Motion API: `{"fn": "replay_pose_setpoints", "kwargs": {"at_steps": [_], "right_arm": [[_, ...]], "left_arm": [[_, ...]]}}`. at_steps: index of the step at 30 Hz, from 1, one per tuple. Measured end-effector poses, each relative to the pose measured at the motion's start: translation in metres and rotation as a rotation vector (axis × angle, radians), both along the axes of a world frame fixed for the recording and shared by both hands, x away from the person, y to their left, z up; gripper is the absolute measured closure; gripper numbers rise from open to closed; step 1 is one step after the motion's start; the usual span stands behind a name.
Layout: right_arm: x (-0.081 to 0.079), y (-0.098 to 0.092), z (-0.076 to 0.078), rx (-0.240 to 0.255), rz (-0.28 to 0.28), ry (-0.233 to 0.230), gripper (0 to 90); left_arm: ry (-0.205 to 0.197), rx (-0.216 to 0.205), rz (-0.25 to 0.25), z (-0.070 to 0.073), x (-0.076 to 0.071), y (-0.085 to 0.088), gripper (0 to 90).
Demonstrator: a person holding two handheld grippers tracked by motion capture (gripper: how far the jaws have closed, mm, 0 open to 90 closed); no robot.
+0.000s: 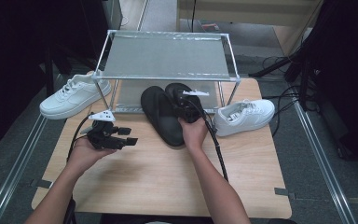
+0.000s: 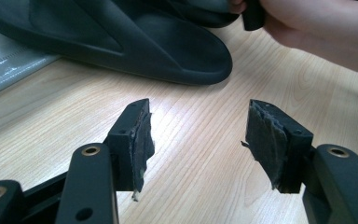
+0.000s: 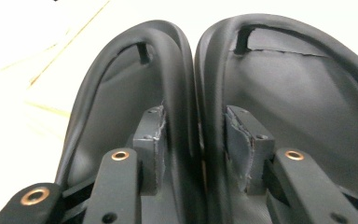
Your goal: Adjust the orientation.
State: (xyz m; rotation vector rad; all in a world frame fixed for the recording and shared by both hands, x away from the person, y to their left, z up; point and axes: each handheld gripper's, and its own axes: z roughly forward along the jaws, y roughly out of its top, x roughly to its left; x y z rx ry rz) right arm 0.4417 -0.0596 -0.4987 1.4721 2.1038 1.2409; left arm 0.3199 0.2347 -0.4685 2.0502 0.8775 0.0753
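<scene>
A pair of black sandals lies on the wooden table, in front of a metal shoe rack. My right gripper is shut on the pair. In the right gripper view its fingers pinch the two touching inner rims, with one sandal on the left and the other sandal on the right. My left gripper is held low over the table to the left and is open. Nothing sits between its pads, and a sandal lies ahead of them.
One white sneaker stands left of the rack at the table's edge. Another white sneaker stands right of the sandals. The rack's lower shelf lies just behind the sandals. Bare wood stretches across the near half of the table.
</scene>
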Motion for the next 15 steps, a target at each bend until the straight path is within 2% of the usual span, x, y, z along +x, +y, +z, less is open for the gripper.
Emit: {"fn": "replay_pose_setpoints", "kwargs": {"at_steps": [1,3,7,11,15], "right_arm": [[-0.002,-0.001,0.002,-0.006,0.01,-0.006,59.3],[-0.007,-0.004,0.006,-0.009,0.024,-0.014,58.4],[-0.022,-0.009,0.012,-0.011,0.06,-0.021,58.9],[-0.034,-0.014,0.019,0.006,0.12,0.005,58.8],[-0.047,-0.019,0.024,-0.004,0.177,-0.007,58.7]], "left_arm": [[0.002,-0.001,-0.002,0.0,0.0,0.0,40.8],[0.012,-0.034,-0.002,0.0,0.002,0.002,40.8],[0.001,-0.033,0.01,0.0,0.003,0.004,41.7],[-0.022,-0.017,0.003,0.002,0.005,0.003,51.1],[-0.034,-0.011,-0.017,0.007,0.009,0.003,62.1]]}}
